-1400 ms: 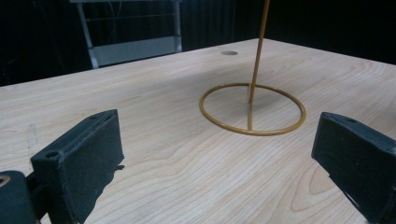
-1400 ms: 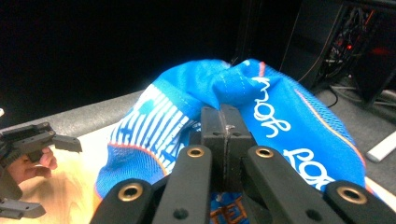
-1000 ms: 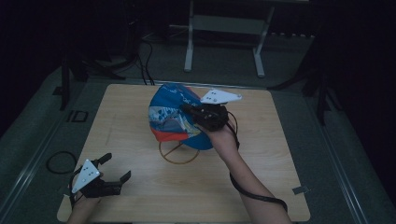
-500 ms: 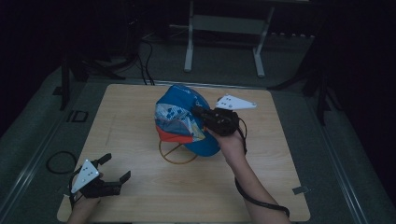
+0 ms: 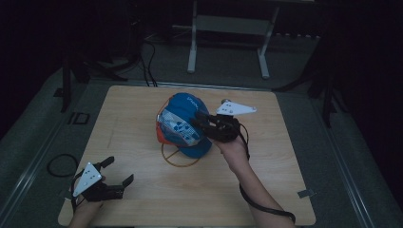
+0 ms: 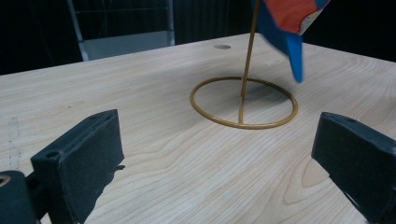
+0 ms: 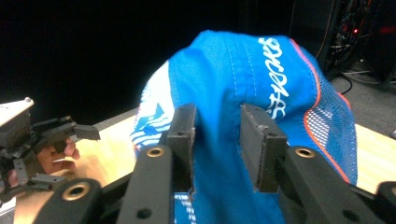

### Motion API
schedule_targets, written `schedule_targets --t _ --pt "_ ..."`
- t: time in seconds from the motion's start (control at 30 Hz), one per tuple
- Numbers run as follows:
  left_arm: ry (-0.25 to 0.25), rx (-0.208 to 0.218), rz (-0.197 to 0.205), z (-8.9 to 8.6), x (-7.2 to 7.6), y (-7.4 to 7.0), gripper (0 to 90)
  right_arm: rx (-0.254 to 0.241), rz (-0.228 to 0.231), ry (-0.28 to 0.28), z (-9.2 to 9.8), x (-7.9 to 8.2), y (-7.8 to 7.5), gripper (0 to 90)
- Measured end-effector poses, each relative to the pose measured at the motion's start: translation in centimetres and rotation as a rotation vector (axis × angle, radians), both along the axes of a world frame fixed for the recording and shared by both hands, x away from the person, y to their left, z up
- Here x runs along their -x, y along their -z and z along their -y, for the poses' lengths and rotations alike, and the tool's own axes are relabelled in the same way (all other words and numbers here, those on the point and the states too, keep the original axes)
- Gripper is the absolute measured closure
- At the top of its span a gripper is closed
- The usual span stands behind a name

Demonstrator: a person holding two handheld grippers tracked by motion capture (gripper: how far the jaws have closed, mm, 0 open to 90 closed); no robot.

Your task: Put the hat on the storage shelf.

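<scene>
Dark surroundings close in on all sides of a pale wooden worktop (image 5: 142, 118), and behind it a grey metal frame (image 5: 228, 28) stands on the floor among some black cables.

Near the middle of the worktop a blue cap (image 5: 183, 121) with white lettering, a mesh part and an orange underside sits on a thin wire stand (image 5: 178, 159). In the left gripper view the stand (image 6: 243, 100) is a golden ring lying flat on the wood, with one straight rod going up from it, and the edge of the cap (image 6: 289, 32) hangs above the ring without touching the worktop.

On the right side of the cap is the right hand-held gripper (image 5: 202, 124), held by a hand whose forearm comes from the lower edge. In the right gripper view its two black jaws stand at both sides of a fold of the blue cap (image 7: 243, 93). The jaws have just been opening and the gap is now narrow to medium; the cloth is between them, but the pads do not seem to press on it.

At the near left corner of the worktop, well apart from the cap, rests the left hand-held gripper (image 5: 116, 176). Its jaws are wide apart and between them is nothing but bare wood.
</scene>
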State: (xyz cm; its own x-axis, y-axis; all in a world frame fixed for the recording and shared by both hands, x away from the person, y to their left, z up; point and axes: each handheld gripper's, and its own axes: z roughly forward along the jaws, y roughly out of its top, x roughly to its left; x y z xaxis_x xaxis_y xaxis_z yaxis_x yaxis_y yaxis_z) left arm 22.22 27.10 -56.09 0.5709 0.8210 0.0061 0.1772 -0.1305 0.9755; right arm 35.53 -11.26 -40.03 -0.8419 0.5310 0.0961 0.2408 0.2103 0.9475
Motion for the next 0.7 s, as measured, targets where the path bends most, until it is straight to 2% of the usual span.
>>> schedule_targets --t 0.17,0.37,0.6,0.7 --pt "0.001 0.008 0.0 -0.1 0.0 0.0 2.3 -0.006 -0.011 0.003 0.1 -0.1 0.3 61.2" --pt "0.003 0.006 0.0 0.0 0.0 0.1 2.3 -0.013 0.009 0.011 0.7 0.2 0.1 46.8" --pt "0.014 0.003 0.002 0.2 0.0 0.2 2.3 0.014 0.016 -0.019 1.4 0.5 0.1 28.6" --pt "0.015 0.002 -0.001 0.3 -0.1 0.2 2.3 0.006 0.026 -0.029 1.9 0.8 0.3 22.7"
